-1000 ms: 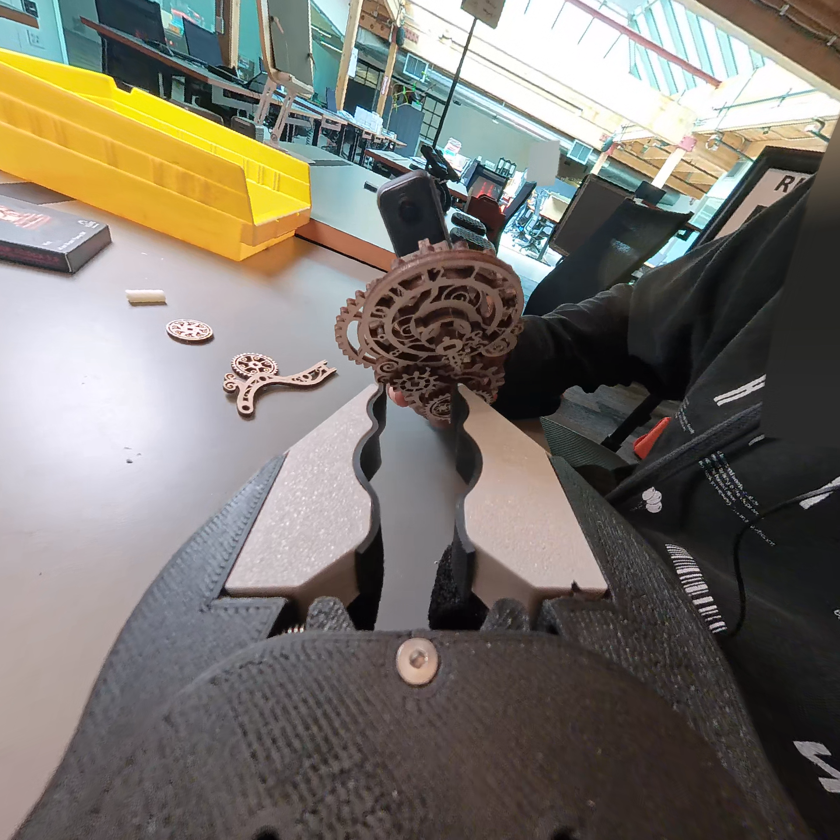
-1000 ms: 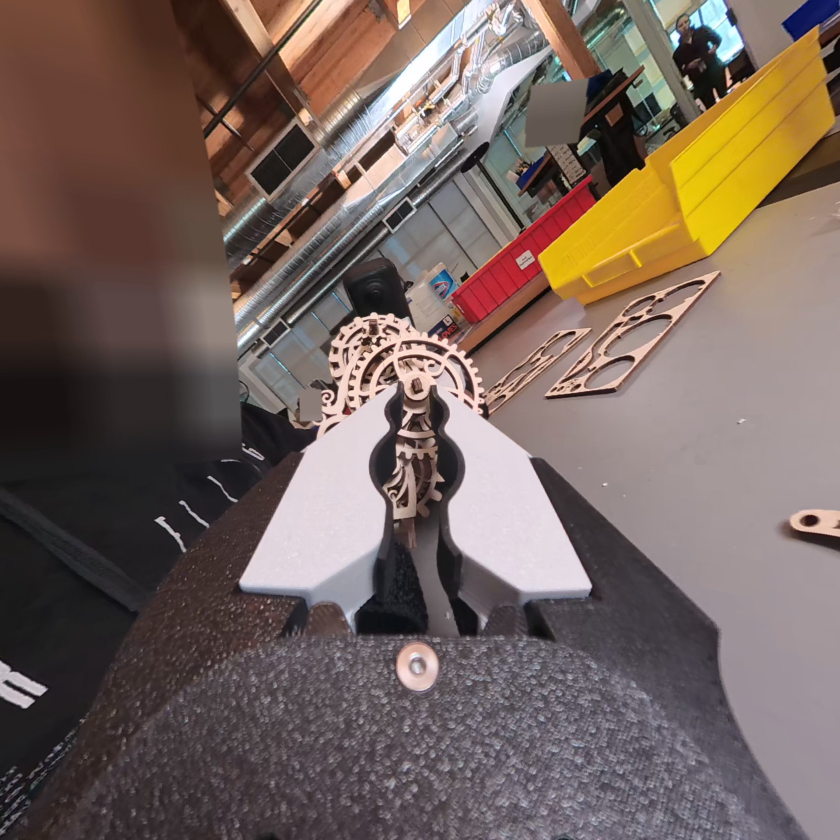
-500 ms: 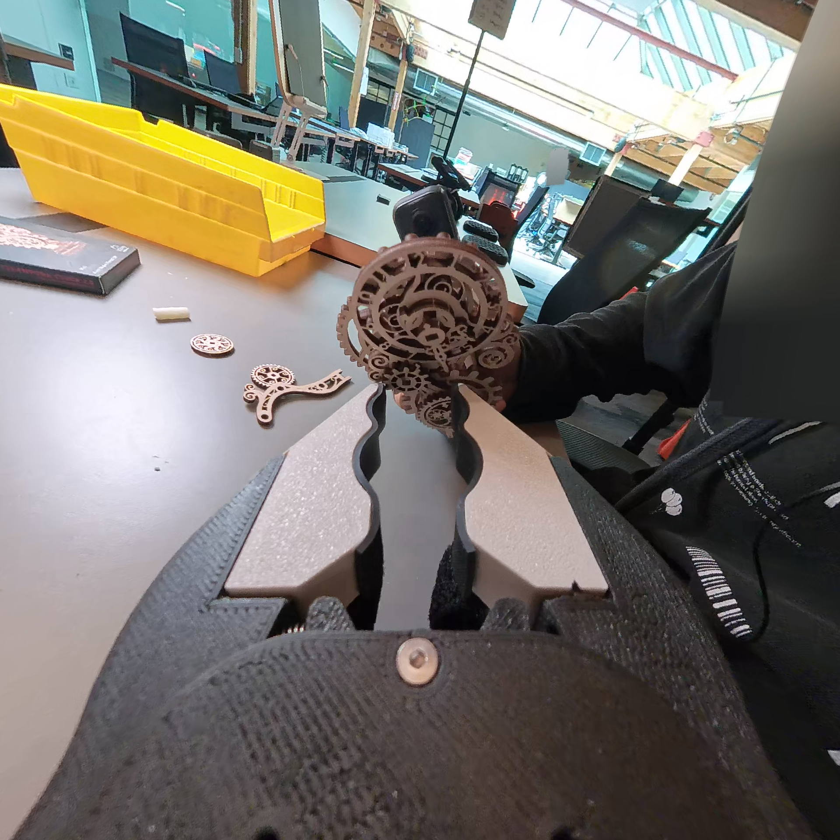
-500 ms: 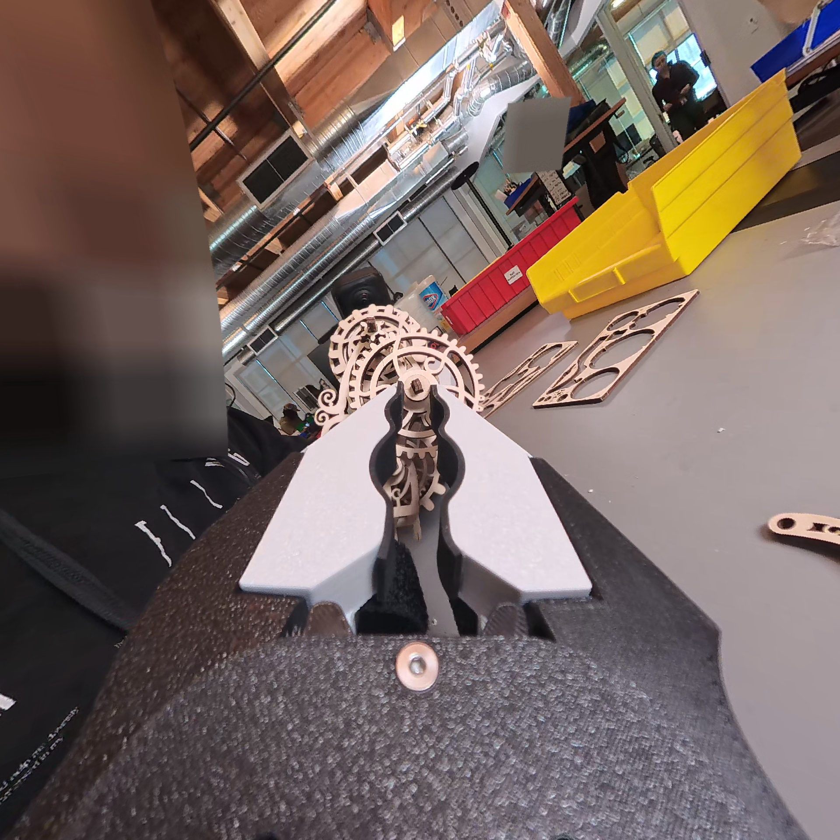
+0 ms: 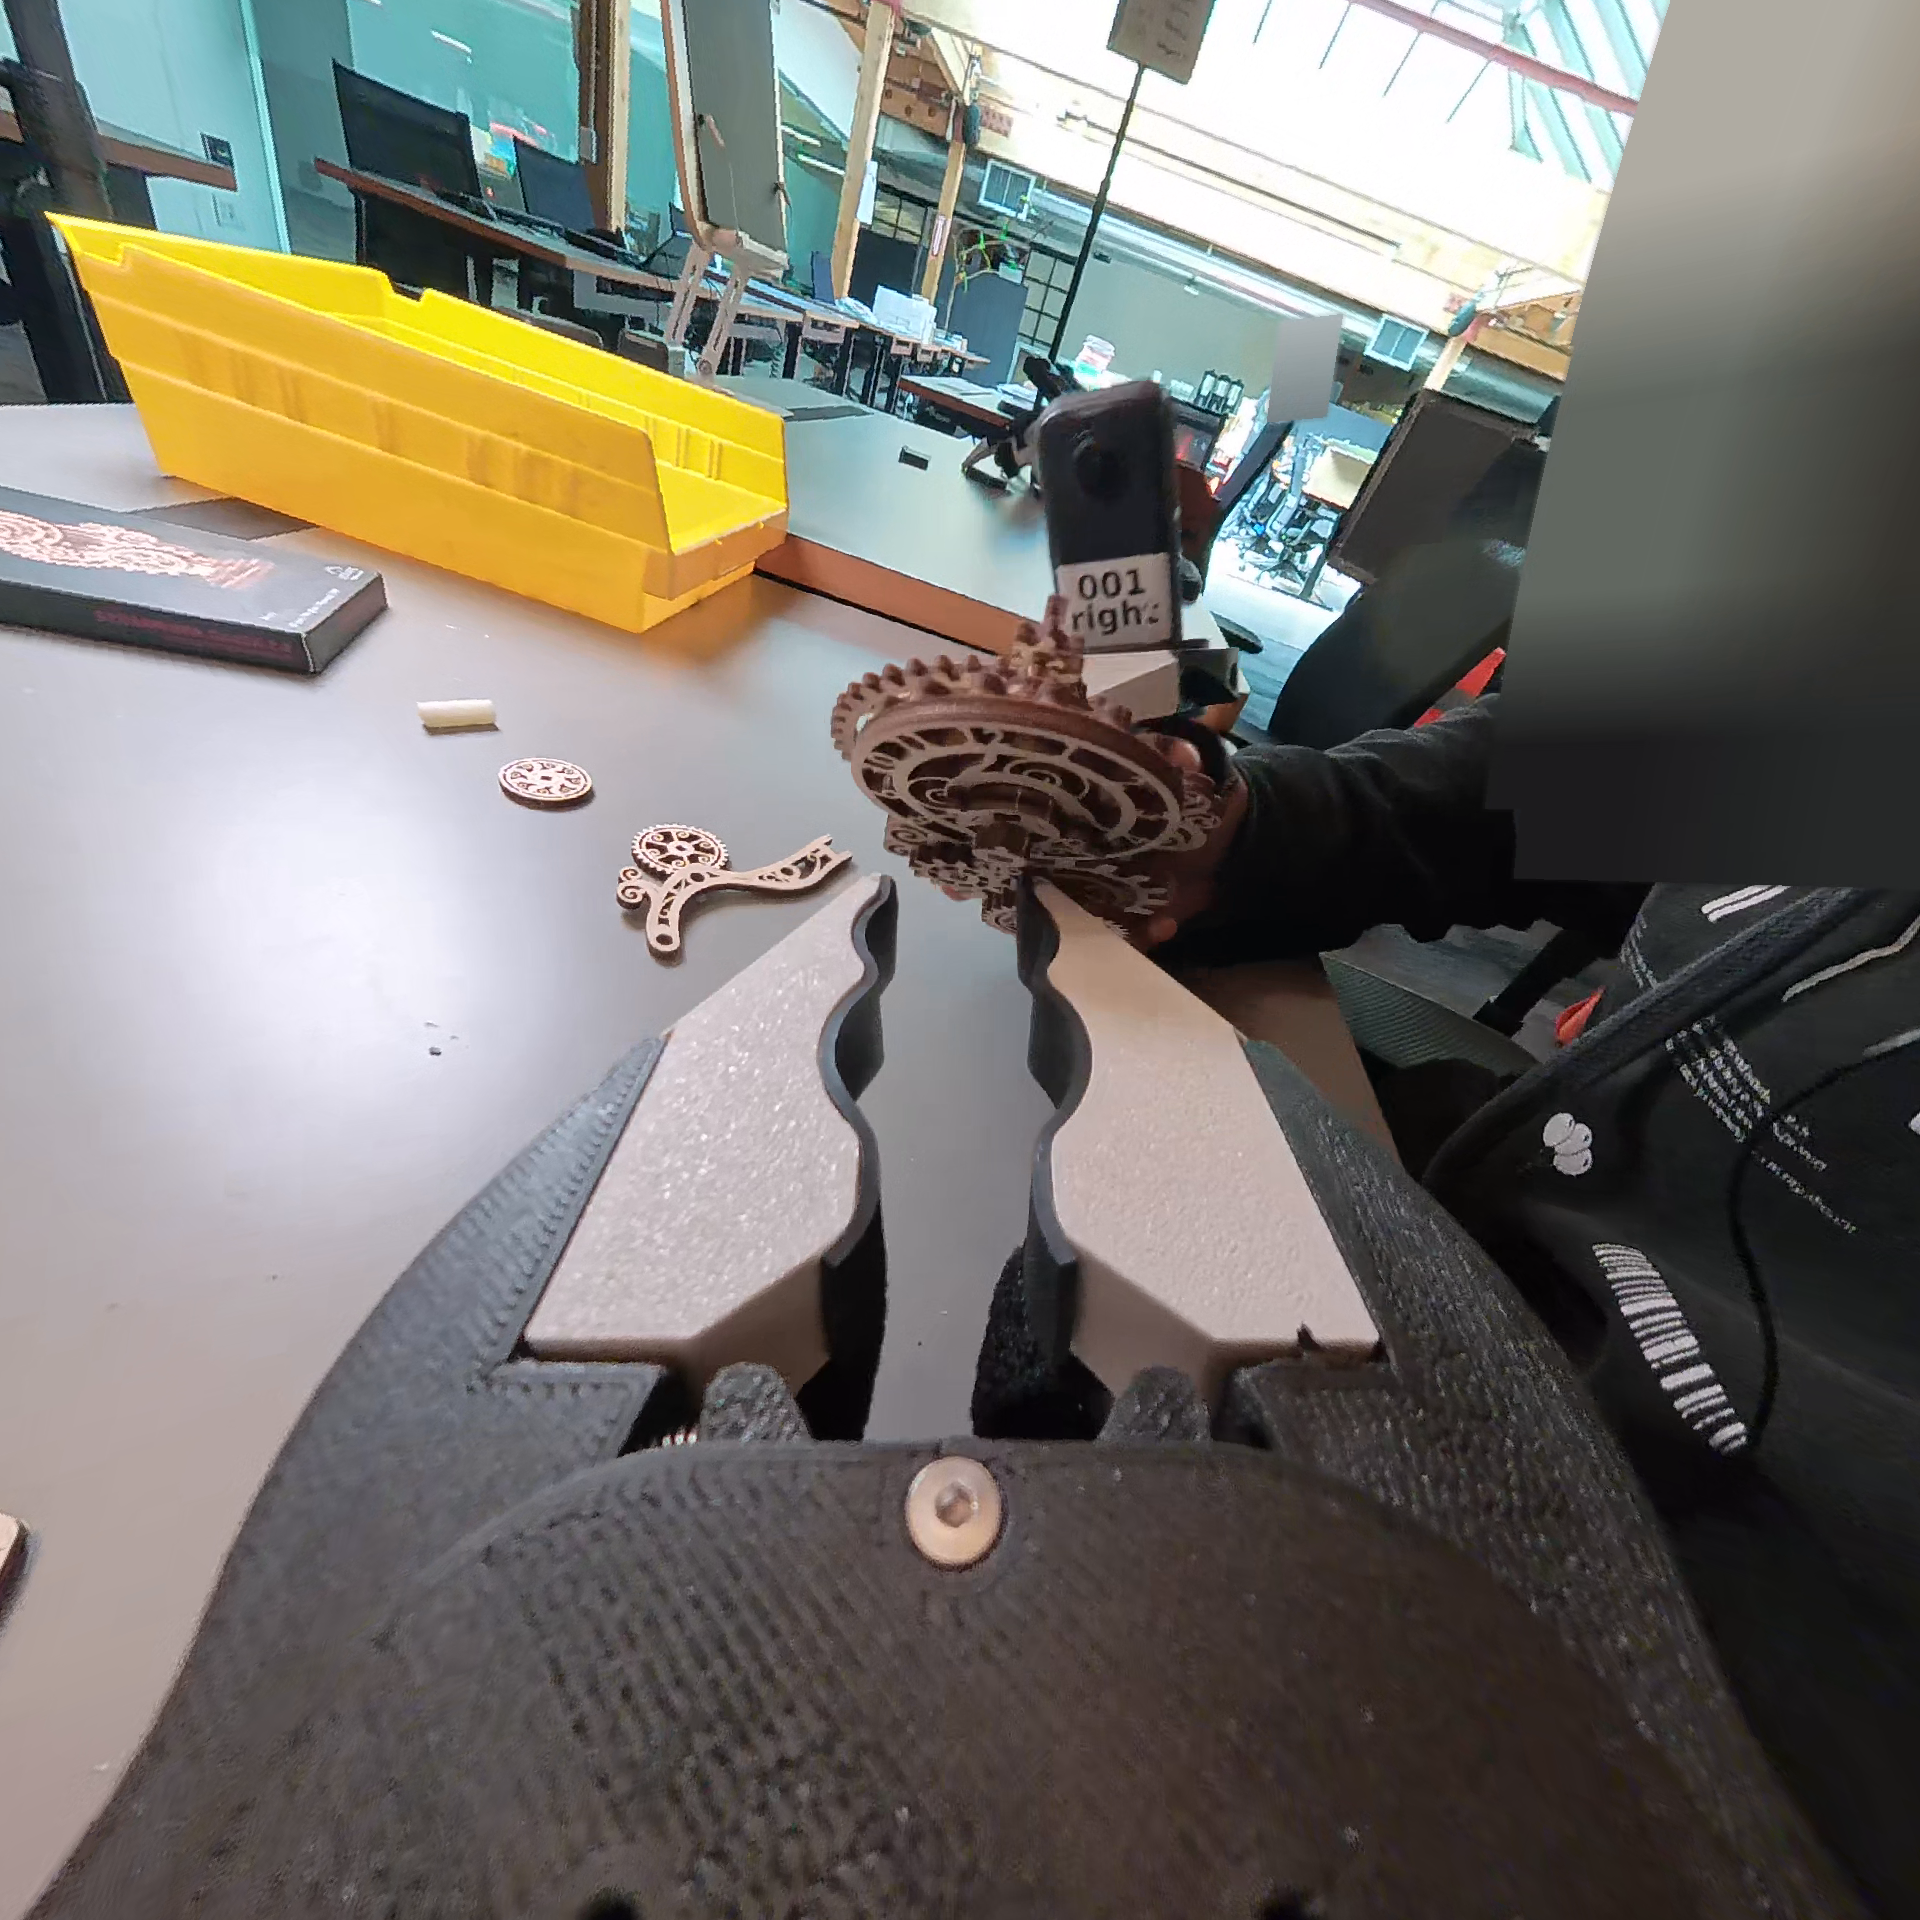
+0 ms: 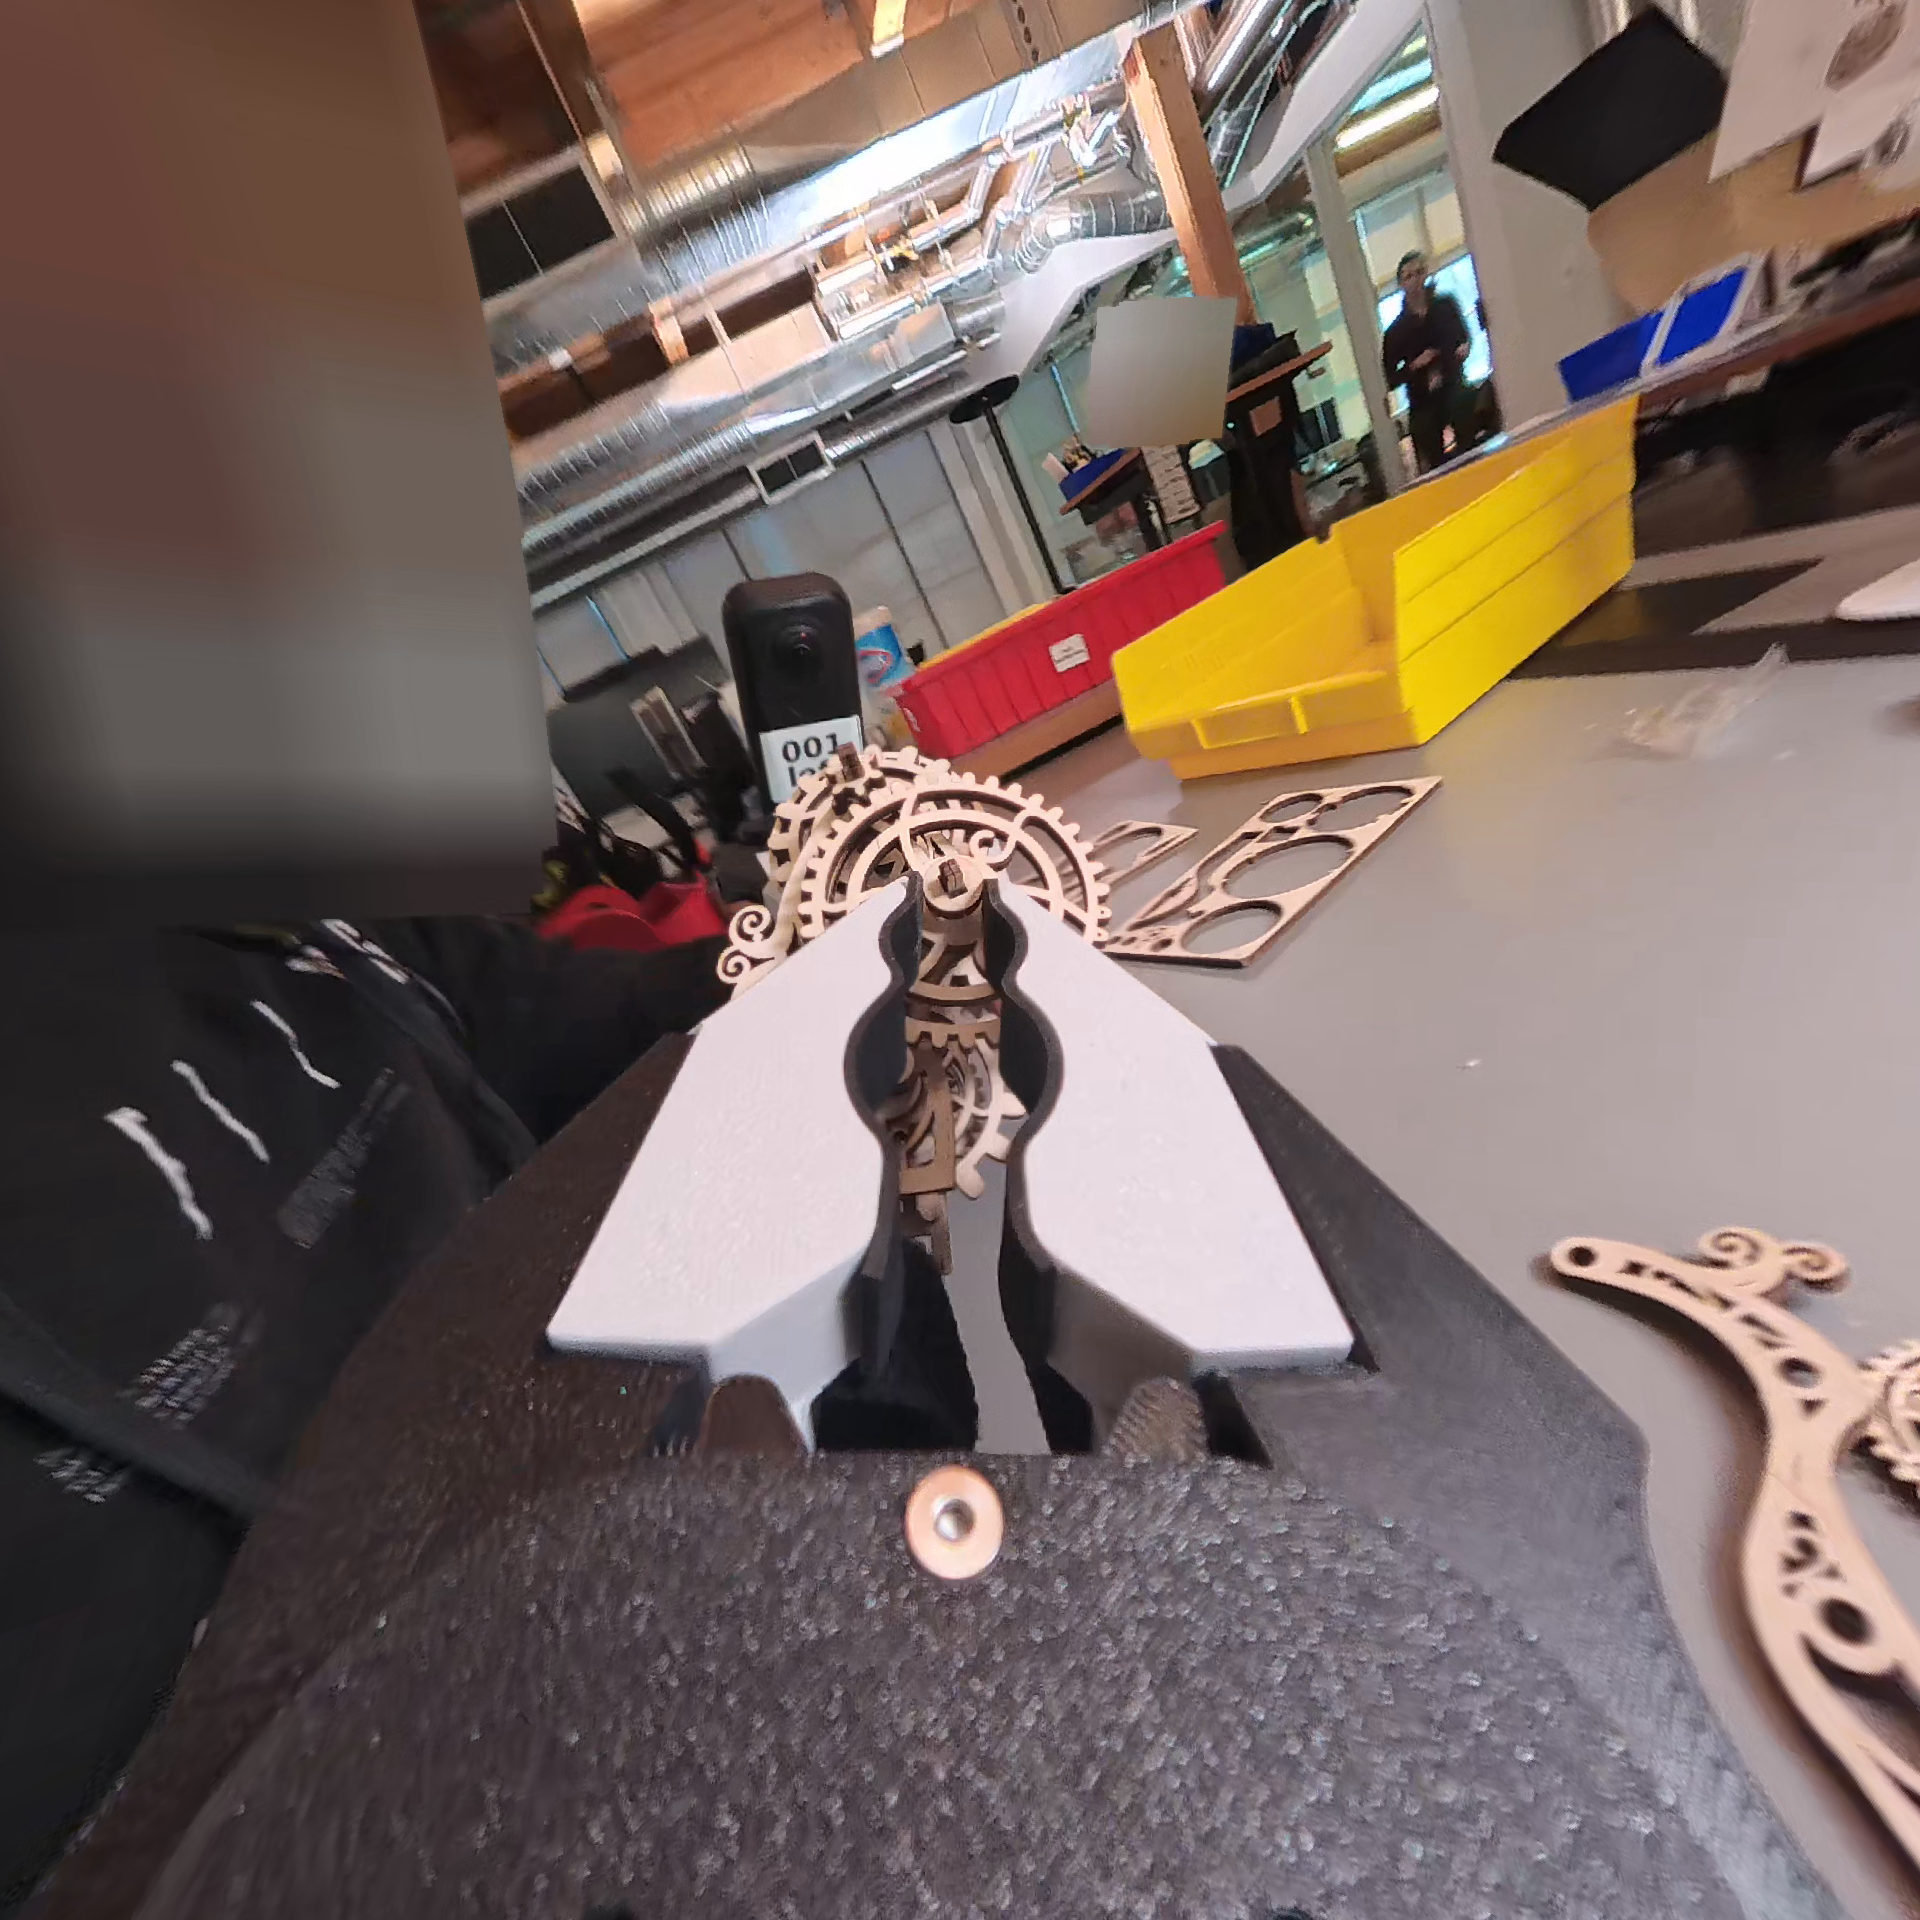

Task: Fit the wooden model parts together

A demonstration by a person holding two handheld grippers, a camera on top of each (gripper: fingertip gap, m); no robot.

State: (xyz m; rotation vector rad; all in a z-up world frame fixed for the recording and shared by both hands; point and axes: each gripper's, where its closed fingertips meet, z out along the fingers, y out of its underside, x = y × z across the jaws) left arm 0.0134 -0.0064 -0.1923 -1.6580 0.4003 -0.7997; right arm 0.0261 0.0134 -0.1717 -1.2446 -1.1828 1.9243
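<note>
An open workshop surrounds a dark grey table bearing, from left to right, a yellow bin, a small round disc, and a loose scroll-arm part with gear. The left gripper points low along the table, jaws apart with nothing between them — its right fingertip sits just beside the lower edge of the gear assembly. The right gripper, tilted upward, is clamped on that assembly's lower stem, pads pressed on both sides, holding it above the table. To fit the next part well, judge alignment first: keep the assembly steady, then bring the empty gripper to the loose part and seat it squarely.
</note>
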